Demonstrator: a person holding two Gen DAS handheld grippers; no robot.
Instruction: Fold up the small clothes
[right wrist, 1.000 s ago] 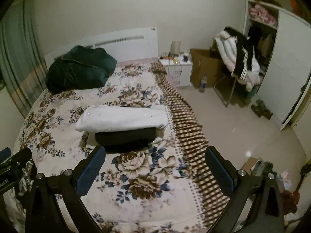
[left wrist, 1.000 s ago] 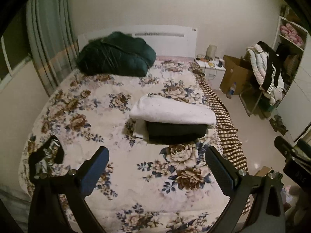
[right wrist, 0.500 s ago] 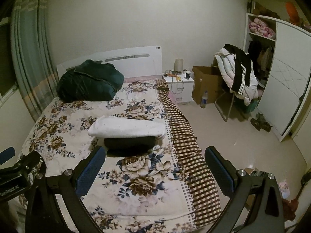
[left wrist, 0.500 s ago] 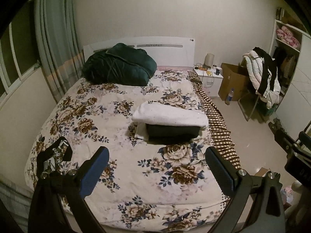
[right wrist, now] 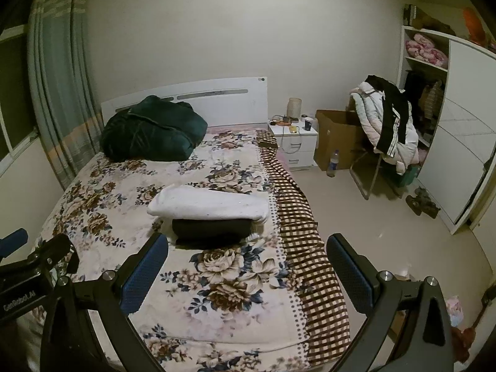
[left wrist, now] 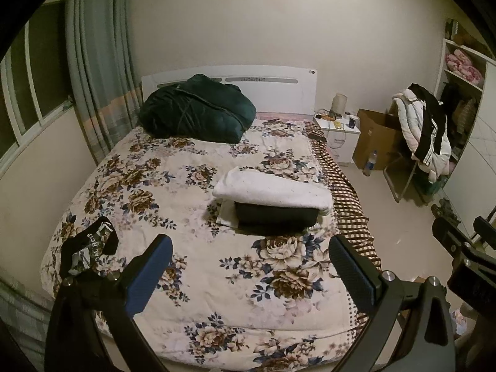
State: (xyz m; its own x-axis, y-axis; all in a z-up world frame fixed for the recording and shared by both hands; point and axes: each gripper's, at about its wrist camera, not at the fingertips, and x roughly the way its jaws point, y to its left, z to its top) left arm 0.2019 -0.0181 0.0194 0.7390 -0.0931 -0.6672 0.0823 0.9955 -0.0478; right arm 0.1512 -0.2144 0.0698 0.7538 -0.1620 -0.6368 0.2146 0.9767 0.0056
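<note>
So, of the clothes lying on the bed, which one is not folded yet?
The small black garment near the bed's left front edge: it lies crumpled and alone, while the white piece and dark piece are folded and stacked.

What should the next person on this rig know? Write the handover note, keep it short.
Left gripper: open, empty, held above the foot of the bed.
Right gripper: open, empty, held above the same end, nearer the checked edge.
Folded clothes: a white piece lies on a dark piece, stacked mid-bed toward the right side.
Unfolded: a small black garment lies crumpled at the bed's near left corner, close to the left gripper.
Done: the stack looks finished.
Left: probably the black garment; pick it up, fold it, add it to the stack.
</note>
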